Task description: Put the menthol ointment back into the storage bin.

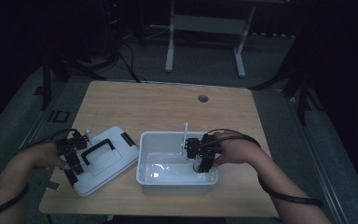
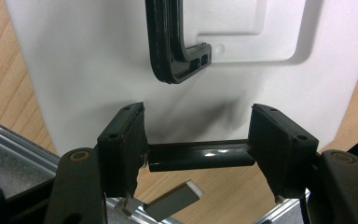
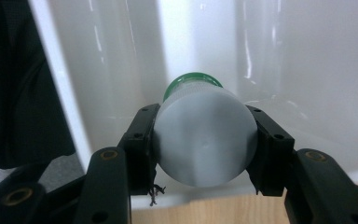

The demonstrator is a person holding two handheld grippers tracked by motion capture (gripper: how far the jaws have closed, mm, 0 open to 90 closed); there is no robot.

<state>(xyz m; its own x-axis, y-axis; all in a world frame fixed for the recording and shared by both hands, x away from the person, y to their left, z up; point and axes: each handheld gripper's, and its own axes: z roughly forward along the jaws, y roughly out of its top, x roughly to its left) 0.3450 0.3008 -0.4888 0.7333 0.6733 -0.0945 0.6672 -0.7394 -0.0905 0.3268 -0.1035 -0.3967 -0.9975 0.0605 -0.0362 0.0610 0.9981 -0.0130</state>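
A white bin [image 1: 145,161] stands open at the middle of the wooden table. My right gripper [image 1: 201,161] reaches into its right end, shut on a white cylindrical bottle [image 3: 205,144] with a green far end [image 3: 192,79]; the jaws of my right gripper [image 3: 204,114] press both of its sides just above the bin floor. The white lid [image 1: 116,161] with a black handle [image 2: 172,51] lies flat to the bin's left. At the lid's near left edge, my left gripper [image 1: 73,161] has its jaws against both ends of a black latch bar [image 2: 200,156].
A thin white piece [image 1: 185,133] stands up from the bin's far rim. A round cable hole [image 1: 203,98] sits near the table's far edge. Beyond the table stands a white desk frame [image 1: 170,42], with cables on the dark floor.
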